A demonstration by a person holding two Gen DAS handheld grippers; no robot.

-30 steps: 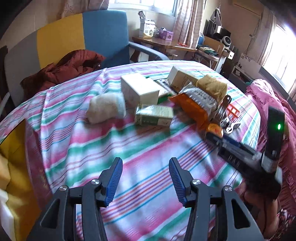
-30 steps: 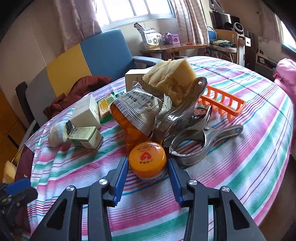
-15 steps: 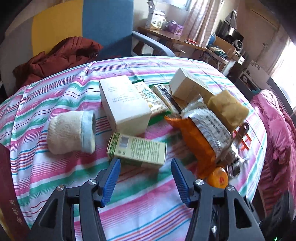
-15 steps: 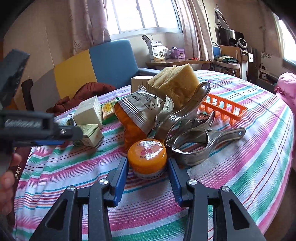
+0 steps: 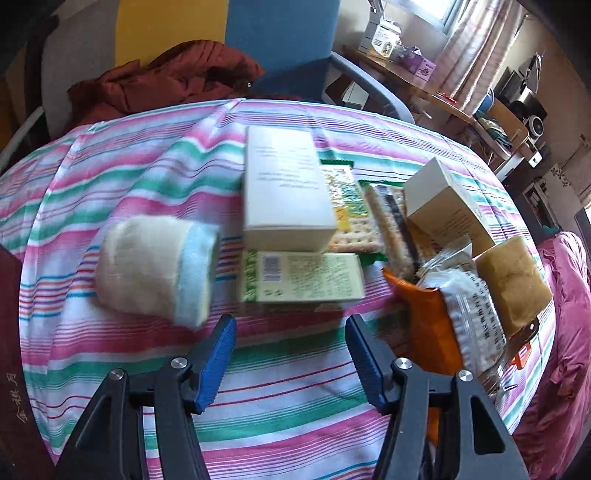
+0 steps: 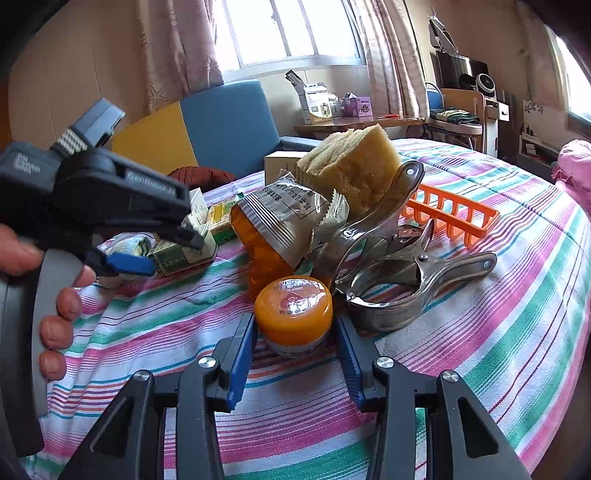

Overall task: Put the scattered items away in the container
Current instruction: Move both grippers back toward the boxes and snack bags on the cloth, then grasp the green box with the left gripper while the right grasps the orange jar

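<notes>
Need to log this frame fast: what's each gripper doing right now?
Left gripper: jaws opening, nothing between them, just short of the green box.
Right gripper: jaws shut on the orange jar.

daylight from window (image 6: 280, 33) behind, blown out; left view motion-blurred; fisheye bends edges, corners dark.

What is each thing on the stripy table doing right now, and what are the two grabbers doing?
left gripper: fingers opening, nothing between them, just short of the green box.
right gripper: fingers closed on the orange jar.
orange jar: upright, lid on.
green box: lying flat, shut.
white box: lying flat, shut.
sock: rolled up, on its side.
snack packet: sealed, leaning on the pile.
metal clips: lying loose.
</notes>
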